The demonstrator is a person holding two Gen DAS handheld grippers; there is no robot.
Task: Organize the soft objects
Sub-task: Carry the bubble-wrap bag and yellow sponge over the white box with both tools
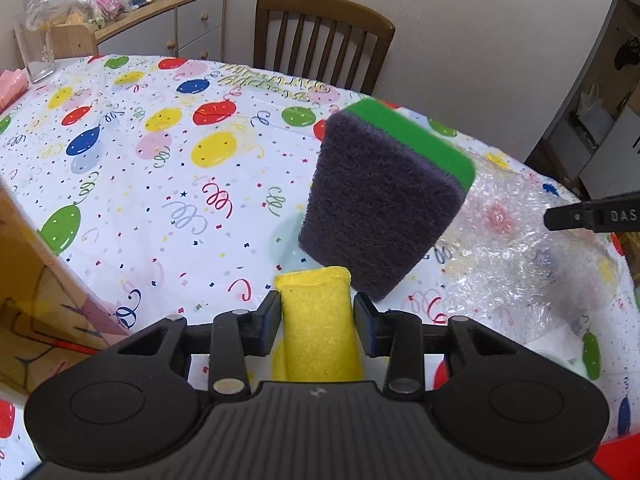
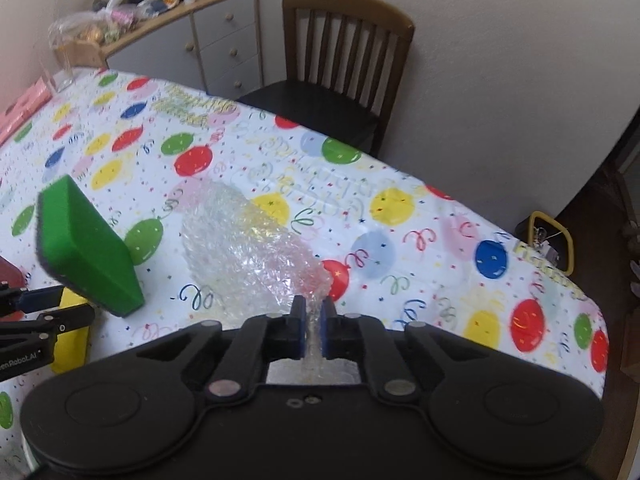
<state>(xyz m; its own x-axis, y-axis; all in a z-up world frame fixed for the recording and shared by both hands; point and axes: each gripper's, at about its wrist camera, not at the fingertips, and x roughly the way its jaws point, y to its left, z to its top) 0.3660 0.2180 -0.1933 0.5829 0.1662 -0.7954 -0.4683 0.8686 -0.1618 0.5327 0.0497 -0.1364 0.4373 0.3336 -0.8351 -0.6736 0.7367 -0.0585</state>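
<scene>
My left gripper (image 1: 317, 312) is shut on a yellow sponge (image 1: 318, 320) and holds it above the table. A green sponge with a dark scouring pad (image 1: 382, 200) stands tilted just beyond it, leaning over the yellow one; it also shows in the right wrist view (image 2: 86, 246). My right gripper (image 2: 313, 326) is shut on the near edge of a sheet of clear bubble wrap (image 2: 248, 248), which lies spread on the balloon-print tablecloth (image 2: 420, 216). The bubble wrap also shows in the left wrist view (image 1: 516, 248), with a right finger tip (image 1: 560, 218) over it.
A cardboard box (image 1: 36, 288) stands at the table's left edge. A wooden chair (image 1: 324, 36) is at the far side, a cabinet (image 1: 168, 24) with bags behind. A clear glass (image 1: 38, 54) and pink packet (image 1: 12, 84) sit far left.
</scene>
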